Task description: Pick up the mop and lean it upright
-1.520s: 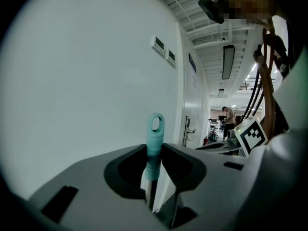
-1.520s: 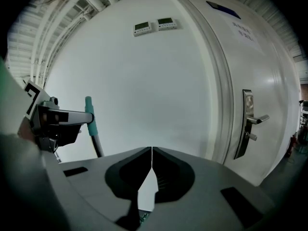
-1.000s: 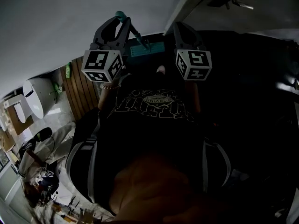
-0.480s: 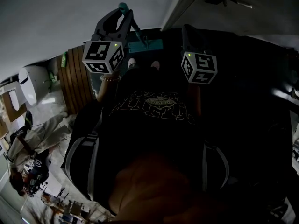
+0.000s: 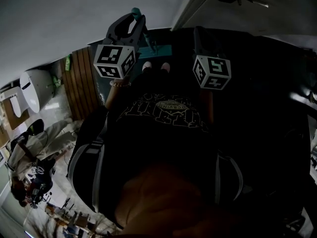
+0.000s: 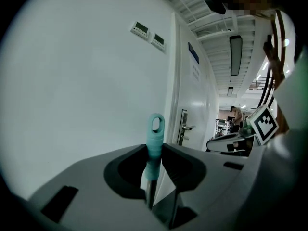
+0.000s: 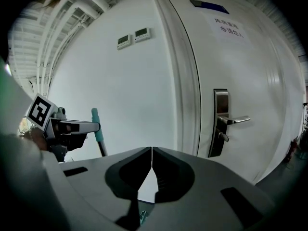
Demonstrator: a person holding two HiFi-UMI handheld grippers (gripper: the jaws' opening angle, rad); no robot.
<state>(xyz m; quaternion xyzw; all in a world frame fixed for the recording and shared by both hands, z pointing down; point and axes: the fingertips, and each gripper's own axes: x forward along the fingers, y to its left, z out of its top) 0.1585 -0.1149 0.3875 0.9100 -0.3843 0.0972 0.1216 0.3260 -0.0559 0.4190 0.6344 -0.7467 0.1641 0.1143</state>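
Jaws of the left gripper are clamped on the mop, a long thing with a dark thin shaft and a teal plastic grip with a hanging loop on top. They pinch it right where the teal grip meets the shaft, so the loop pokes up just past the jaw tips. The right gripper has its jaws pressed together with nothing in them. From its view you can see the left one off to the side holding the mop, well apart from it. So the left hand is the one on the job here. In the head view the left gripper sits at the top of the shaft. The mop runs from there down and away to its flat teal mop head, which looks to be down on the floor just beyond the person's white shoes. The right gripper hangs beside it. The long axis is steep but tilted, not quite upright. What matters next: the plain white wall fills the view straight ahead of the left jaws, with the white door off to the right. I'd guess the top end just needs tipping forward onto that wall, with the head staying planted.
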